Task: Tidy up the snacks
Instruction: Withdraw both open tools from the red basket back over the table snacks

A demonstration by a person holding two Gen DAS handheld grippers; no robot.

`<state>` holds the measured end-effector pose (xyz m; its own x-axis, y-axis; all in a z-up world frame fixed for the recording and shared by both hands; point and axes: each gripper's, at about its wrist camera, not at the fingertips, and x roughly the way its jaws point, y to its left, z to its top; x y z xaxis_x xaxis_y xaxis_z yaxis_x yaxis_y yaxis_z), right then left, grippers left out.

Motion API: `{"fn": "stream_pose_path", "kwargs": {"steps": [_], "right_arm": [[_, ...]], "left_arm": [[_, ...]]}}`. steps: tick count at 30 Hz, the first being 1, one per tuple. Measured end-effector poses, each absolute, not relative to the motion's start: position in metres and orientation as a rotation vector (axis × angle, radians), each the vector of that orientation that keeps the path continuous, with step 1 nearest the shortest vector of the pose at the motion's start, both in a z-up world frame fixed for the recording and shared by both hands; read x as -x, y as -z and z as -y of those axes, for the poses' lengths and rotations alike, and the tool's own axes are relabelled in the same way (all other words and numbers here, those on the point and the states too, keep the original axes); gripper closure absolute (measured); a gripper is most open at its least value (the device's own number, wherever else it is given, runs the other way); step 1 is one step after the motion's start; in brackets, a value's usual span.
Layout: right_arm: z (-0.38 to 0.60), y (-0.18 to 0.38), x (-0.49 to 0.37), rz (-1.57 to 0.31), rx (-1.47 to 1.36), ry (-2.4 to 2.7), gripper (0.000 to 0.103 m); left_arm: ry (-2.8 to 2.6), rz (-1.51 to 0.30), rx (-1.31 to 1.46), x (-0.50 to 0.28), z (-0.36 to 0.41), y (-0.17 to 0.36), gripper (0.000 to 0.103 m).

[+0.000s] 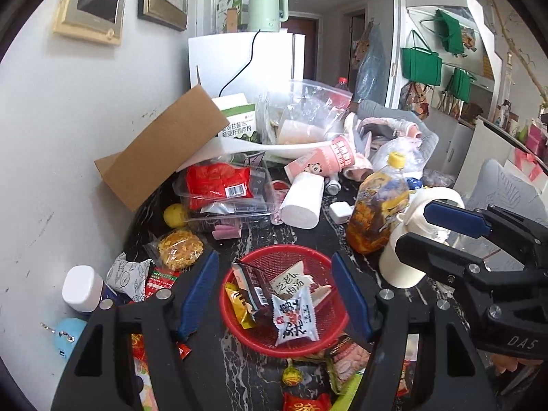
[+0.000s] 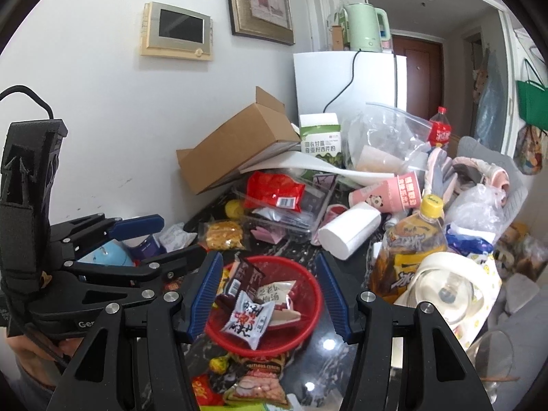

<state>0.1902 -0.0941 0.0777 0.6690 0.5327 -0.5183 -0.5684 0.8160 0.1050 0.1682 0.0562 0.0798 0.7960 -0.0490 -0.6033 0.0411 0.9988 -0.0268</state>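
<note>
The red basket (image 1: 284, 337) sits on the dark desk (image 1: 301, 236), near its front edge, and already holds a few packets: a white one with red and black print (image 1: 296, 316), a dark brown bar (image 1: 255, 286), a yellow packet (image 1: 239, 308) and a pale sachet (image 1: 289, 282) behind them. So the sorting looks begun but, by my judgement, well short of done. Loose snacks lie around the basket: a round golden cake in clear wrap (image 1: 178, 248) to its left beside a white patterned pouch (image 1: 128, 274), a lollipop (image 1: 291, 375) and a cereal packet (image 1: 346, 359) just in front, red wrappers (image 1: 304, 404) at the bottom edge, and a big red bag (image 1: 219, 179) in a clear tray (image 1: 222, 198) further back. The rest of the desk is clutter that may not belong to the job: a tea bottle (image 1: 380, 212), a paper roll (image 1: 303, 202), a pink cup (image 1: 322, 161), a cardboard box (image 1: 161, 147), plastic bags and cloth. The left tool (image 1: 275, 301) hangs above the basket with its fingers wide apart and nothing between them; the right tool (image 2: 269, 299) is likewise spread and empty over the same basket, so neither carries a snack now. Most loose packets near the front seem easy reaches; the tray's bag would come later.
</note>
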Motion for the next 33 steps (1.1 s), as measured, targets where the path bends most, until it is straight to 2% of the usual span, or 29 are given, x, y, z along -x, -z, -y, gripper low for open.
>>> {"fn": "stream_pose_path", "kwargs": {"steps": [15,33], "right_arm": [[0.122,-0.095,-0.122,-0.519,0.072,-0.572,0.045],[0.143,-0.061,-0.076,-0.583,0.047,-0.523,0.044]], "left_arm": [[0.143,-0.604,0.01,-0.109,-0.034,-0.097,0.036],[0.228,-0.685,-0.027,-0.072,-0.01,-0.059,0.036]]}}
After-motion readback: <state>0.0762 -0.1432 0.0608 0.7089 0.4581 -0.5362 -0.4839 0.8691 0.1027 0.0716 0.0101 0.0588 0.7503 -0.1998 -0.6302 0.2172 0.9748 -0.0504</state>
